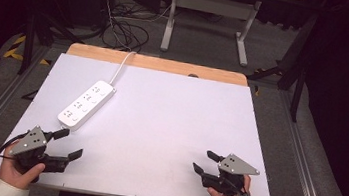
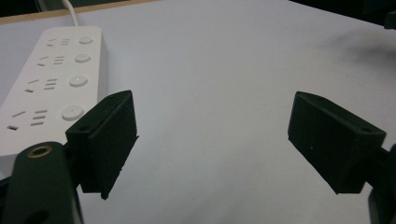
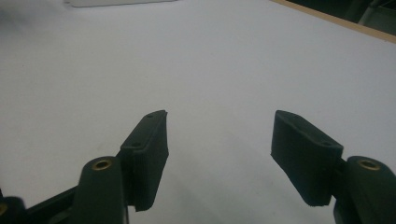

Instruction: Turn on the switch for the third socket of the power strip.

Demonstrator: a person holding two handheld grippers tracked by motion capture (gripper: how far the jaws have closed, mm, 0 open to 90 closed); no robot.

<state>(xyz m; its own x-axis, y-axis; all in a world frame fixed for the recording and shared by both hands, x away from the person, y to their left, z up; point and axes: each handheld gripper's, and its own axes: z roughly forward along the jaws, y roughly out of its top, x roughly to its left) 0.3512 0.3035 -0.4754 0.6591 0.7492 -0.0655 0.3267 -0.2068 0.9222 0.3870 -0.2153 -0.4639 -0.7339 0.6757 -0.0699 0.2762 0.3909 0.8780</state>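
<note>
Power strip [image 1: 86, 105] lies just beyond left tongs [image 1: 68, 144]; both tongs gape wide, empty.

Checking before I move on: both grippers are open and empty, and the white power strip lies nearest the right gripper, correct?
Not quite. The power strip lies nearest the left gripper, as the high view shows; its end sits just beyond that gripper's jaws. The right gripper is across the table. Both are open and empty.

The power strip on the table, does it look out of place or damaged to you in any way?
Nothing stands out. The white power strip lies flat and intact on the table, set diagonally near the left gripper, cord running off the far edge. Both grippers, including the right gripper, are open and empty.
</note>
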